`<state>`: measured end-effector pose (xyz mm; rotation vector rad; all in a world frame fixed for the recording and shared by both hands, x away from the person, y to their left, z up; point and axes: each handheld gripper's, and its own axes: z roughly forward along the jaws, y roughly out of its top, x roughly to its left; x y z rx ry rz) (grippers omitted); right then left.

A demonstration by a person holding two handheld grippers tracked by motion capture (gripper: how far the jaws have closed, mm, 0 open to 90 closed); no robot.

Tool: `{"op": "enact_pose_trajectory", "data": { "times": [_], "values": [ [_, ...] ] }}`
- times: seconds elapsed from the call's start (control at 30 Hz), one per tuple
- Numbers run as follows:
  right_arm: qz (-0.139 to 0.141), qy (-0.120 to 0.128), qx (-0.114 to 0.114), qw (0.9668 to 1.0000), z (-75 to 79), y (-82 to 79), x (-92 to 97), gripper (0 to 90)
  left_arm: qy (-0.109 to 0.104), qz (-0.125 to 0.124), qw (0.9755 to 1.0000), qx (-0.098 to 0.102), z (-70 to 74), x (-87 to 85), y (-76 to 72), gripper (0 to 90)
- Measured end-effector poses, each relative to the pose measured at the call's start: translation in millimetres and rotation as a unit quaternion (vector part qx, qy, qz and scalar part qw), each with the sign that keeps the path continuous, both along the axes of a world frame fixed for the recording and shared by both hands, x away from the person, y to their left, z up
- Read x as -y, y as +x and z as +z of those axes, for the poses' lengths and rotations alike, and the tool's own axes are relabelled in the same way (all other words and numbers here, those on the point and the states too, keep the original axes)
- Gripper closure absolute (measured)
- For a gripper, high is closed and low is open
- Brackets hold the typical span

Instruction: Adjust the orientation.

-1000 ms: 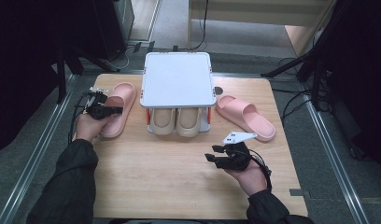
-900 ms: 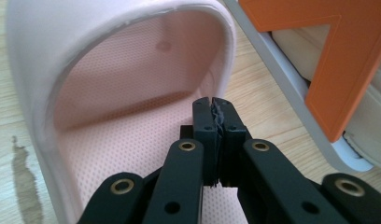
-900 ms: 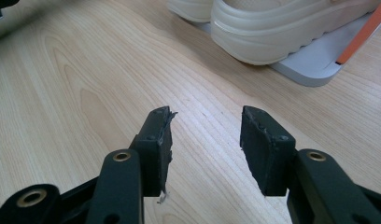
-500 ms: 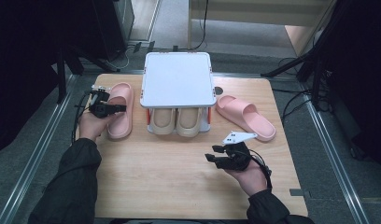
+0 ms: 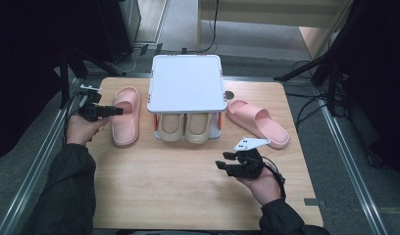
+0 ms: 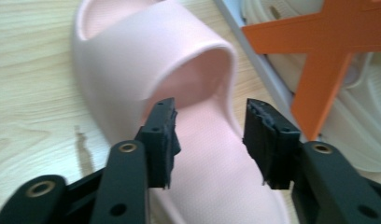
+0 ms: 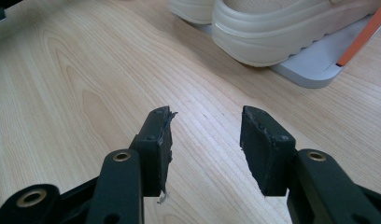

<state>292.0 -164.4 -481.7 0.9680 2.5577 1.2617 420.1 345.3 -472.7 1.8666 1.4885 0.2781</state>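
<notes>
Pink slipper [image 6: 198, 154] lies under left claw [image 6: 211, 140], just opened wide, empty.

Grey floor [image 5: 286, 44], dark stands [image 5: 330, 73], cables [image 5: 306, 110]

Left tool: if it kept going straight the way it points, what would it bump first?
Probably the pink slipper: the left tool, jaws open, points at its strap opening. Depth is hard to judge.
</notes>
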Motion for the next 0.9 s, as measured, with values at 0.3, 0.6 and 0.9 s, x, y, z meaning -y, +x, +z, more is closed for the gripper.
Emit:
{"op": "enact_pose_trajectory", "data": {
  "times": [0.3, 0.6, 0.9],
  "values": [
    [-0.003, 0.000, 0.001, 1.0000, -0.3, 0.4, 2.5, 54.4, 0.003, 0.021, 0.9998, 0.002, -10.0, -15.5, 2.8, 46.0],
    [-0.014, -0.004, -0.001, 0.9999, -1.6, -4.2, 7.4, 54.4, 0.009, 0.028, 0.9995, -0.010, -30.6, -15.8, 15.6, 48.4],
    [-0.031, -0.003, -0.004, 0.9995, -1.8, -9.8, 15.4, 54.4, 0.015, 0.047, 0.9988, -0.003, -43.8, -19.7, 23.2, 59.2]
  ]
}}
